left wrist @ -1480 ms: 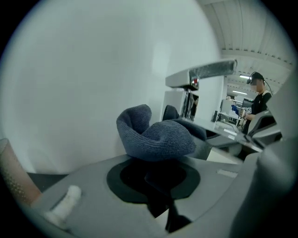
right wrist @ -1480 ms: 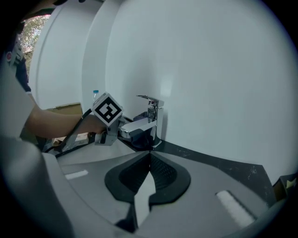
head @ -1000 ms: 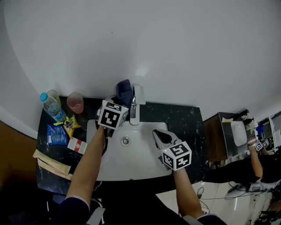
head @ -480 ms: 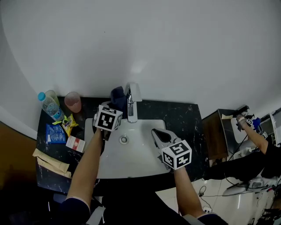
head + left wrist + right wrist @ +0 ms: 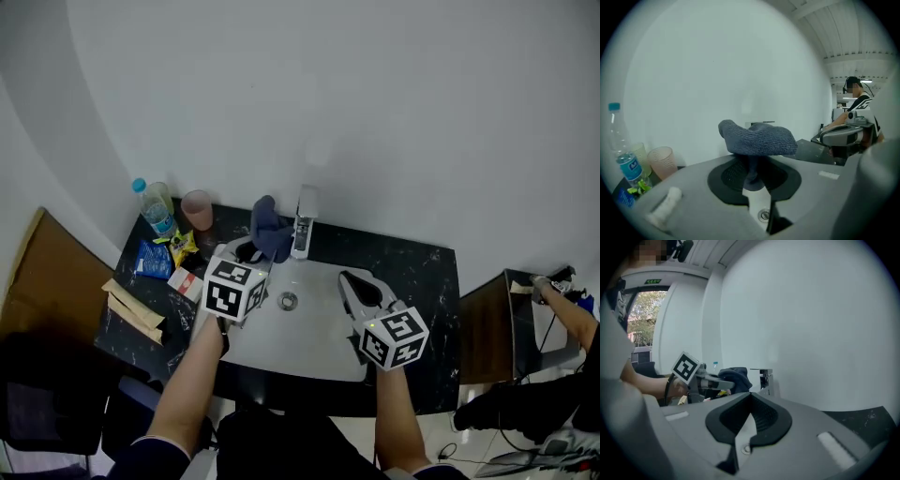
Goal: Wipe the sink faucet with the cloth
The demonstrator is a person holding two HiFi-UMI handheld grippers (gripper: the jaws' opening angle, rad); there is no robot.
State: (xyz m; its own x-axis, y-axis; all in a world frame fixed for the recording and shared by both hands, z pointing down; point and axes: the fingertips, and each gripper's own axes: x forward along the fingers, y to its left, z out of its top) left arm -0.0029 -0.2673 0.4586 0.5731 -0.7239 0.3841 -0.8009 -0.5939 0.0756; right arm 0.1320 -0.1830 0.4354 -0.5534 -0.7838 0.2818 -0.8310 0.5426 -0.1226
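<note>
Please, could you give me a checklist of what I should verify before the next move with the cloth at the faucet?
1. Cloth clamped in left gripper: ok.
2. Cloth touching faucet: not ok, a gap shows in the right gripper view.
3. Right gripper shut, empty, away from faucet: ok.
4. Cup and bottle out of the path: ok.
5. Faucet wet or dry: cannot tell.

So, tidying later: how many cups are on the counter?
2: a pink cup at the back left, a clear cup between it and the water bottle. The arms may hide others.
</note>
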